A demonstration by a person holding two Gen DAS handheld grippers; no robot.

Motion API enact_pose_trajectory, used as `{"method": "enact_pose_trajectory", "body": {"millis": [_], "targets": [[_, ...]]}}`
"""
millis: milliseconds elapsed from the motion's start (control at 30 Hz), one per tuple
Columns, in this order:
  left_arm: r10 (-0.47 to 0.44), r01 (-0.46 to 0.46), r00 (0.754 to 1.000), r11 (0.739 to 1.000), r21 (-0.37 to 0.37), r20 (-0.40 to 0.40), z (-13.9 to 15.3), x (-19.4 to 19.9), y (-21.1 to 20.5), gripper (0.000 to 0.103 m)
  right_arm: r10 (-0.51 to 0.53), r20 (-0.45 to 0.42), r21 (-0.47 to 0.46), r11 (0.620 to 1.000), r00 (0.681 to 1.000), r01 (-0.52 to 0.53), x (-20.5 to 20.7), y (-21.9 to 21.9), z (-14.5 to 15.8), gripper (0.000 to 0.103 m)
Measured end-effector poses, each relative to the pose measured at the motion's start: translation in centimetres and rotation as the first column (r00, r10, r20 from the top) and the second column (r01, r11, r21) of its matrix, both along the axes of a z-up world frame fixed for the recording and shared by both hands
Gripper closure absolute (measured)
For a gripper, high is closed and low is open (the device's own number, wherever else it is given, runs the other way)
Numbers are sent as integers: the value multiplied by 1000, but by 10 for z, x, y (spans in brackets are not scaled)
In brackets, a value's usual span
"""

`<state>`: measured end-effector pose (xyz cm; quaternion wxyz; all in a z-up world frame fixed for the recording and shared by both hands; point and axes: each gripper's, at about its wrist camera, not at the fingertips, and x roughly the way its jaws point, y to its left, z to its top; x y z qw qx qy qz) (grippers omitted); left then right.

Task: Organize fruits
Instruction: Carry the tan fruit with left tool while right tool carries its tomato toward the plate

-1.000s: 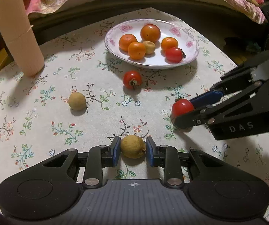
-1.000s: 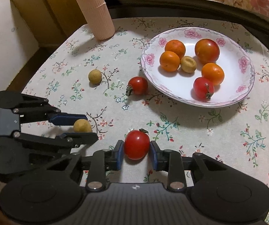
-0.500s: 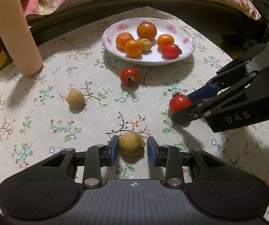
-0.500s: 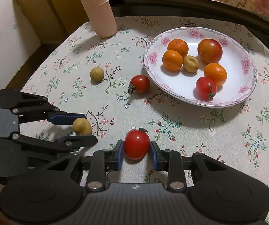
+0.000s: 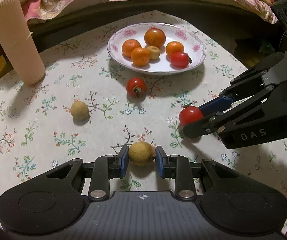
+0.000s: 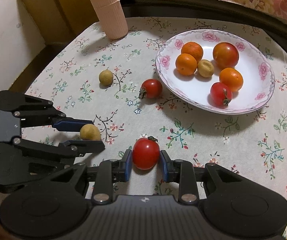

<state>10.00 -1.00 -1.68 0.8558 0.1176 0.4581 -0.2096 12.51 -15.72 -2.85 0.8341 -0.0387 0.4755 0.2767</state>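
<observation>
A yellow-brown longan-like fruit (image 5: 141, 153) sits between the blue pads of my left gripper (image 5: 140, 158). The jaws are closing and the pads touch both its sides, just above the floral cloth. The right wrist view shows the same fruit (image 6: 89, 132) in the left gripper (image 6: 92, 133). My right gripper (image 6: 146, 160) is shut on a red cherry tomato (image 6: 146, 153), also visible at the right as the tomato (image 5: 190, 114) in the right gripper (image 5: 191, 120). A flowered white plate (image 5: 200, 50) holds oranges, a tomato and a longan.
Loose on the cloth lie a red tomato (image 5: 135, 86) and a second longan (image 5: 79, 110), both short of the plate (image 6: 267, 84). A tall ribbed pink cylinder (image 5: 17, 40) stands at the far left. The round table's edge curves behind the plate, with pink fabric beyond.
Half a second ago the left pads stood a little off the longan; now they touch it again. The right gripper keeps its tomato, and neither hand has shifted.
</observation>
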Motion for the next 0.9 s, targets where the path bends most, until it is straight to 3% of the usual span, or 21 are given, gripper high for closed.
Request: {"method": "enact_pose_trajectory", "body": {"millis": [900], "targets": [[6, -3, 999, 997, -73, 38, 13, 8, -12, 67, -40, 21, 72, 997, 999, 39, -6, -19, 17, 72]]}}
